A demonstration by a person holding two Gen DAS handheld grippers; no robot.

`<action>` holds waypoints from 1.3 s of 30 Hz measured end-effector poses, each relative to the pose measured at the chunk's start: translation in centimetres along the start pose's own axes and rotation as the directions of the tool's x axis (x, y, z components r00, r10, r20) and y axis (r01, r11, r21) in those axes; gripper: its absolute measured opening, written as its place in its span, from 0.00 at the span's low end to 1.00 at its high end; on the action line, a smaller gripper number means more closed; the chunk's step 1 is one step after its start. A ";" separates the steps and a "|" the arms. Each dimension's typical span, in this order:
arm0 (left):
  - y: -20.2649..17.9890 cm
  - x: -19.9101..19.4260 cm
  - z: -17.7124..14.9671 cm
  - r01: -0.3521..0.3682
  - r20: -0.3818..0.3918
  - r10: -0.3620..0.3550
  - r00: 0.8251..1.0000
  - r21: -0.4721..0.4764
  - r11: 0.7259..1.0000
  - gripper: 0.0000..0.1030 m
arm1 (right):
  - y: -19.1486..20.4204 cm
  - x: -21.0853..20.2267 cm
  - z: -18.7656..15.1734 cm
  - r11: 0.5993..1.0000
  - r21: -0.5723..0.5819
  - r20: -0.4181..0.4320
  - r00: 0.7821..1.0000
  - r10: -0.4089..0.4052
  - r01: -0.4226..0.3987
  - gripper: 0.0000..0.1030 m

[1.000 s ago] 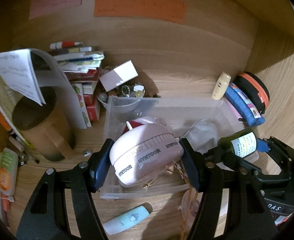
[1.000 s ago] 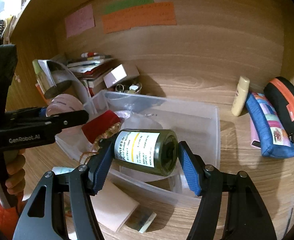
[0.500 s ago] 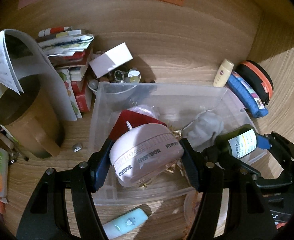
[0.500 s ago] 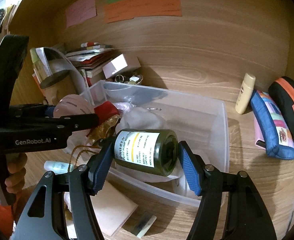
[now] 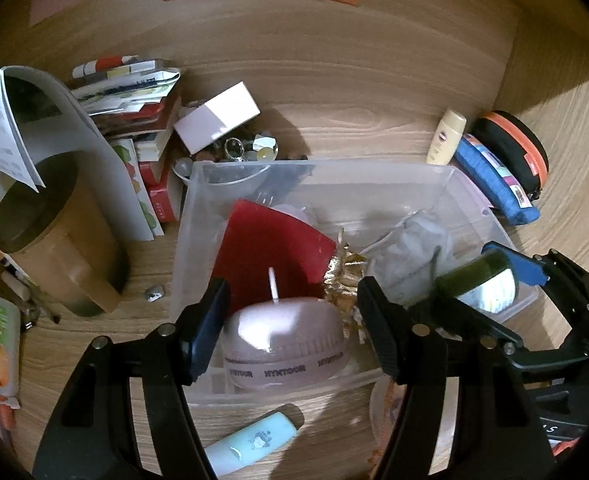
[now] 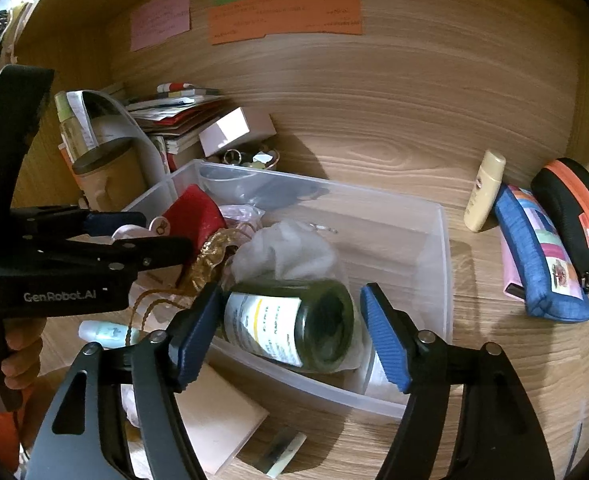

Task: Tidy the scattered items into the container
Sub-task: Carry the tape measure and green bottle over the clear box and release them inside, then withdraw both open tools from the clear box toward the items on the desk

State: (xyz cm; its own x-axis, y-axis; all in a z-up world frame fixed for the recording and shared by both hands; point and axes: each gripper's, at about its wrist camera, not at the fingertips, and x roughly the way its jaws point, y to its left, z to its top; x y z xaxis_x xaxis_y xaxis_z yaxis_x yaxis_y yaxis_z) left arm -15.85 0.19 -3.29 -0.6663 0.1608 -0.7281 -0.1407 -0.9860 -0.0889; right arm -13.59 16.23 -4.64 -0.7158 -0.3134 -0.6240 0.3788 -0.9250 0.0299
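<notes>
Right wrist view: right gripper [image 6: 290, 332] with jaws opening; the dark green bottle [image 6: 290, 322] lies between them, its left side at the left pad, clear of the right pad, long axis pointing away from the camera, tipping into the clear plastic bin [image 6: 446, 264]. Left wrist view: left gripper [image 5: 292, 330] spread, not pressing the pink round case [image 5: 284, 342] resting inside the bin.
</notes>
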 end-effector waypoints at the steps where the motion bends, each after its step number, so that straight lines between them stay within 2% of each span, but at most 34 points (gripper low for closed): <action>1: 0.0 -0.1 0.0 0.002 0.002 -0.002 1.000 0.001 1.000 0.64 | 0.0 0.0 0.0 1.000 -0.001 -0.001 1.000 -0.001 0.001 0.66; 13: 0.6 -3.3 0.5 0.006 0.062 -0.005 0.998 -0.019 1.000 0.72 | 0.0 -2.5 0.4 1.000 0.008 0.044 0.999 -0.022 0.022 0.79; 18: 0.9 -5.1 0.1 -0.017 0.093 0.020 0.995 -0.031 0.999 0.81 | -0.4 -4.1 0.2 0.999 0.023 0.063 0.998 -0.027 0.026 0.80; 26: 1.1 -7.9 -1.3 -0.074 0.146 0.075 0.986 -0.017 0.997 0.89 | 0.0 -7.0 -0.4 0.999 0.017 0.105 0.993 -0.050 0.049 0.80; 34: 1.9 -9.1 -3.0 -0.098 0.135 0.100 0.986 -0.027 0.995 0.91 | -0.5 -8.6 -1.6 0.997 0.052 0.102 0.993 -0.059 0.054 0.81; 39: 2.8 -8.1 -4.7 -0.117 0.079 0.120 0.990 -0.045 0.992 0.91 | -0.5 -8.8 -2.6 0.997 0.064 0.084 0.995 -0.059 0.053 0.81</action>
State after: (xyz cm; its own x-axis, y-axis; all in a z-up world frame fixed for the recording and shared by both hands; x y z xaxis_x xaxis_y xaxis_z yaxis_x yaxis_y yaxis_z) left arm -7.44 -4.10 -0.87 -0.7344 0.0440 -0.6773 -0.0289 -0.9990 -0.0335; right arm -5.94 20.07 -1.23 -0.7838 -0.2756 -0.5566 0.3019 -0.9522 0.0464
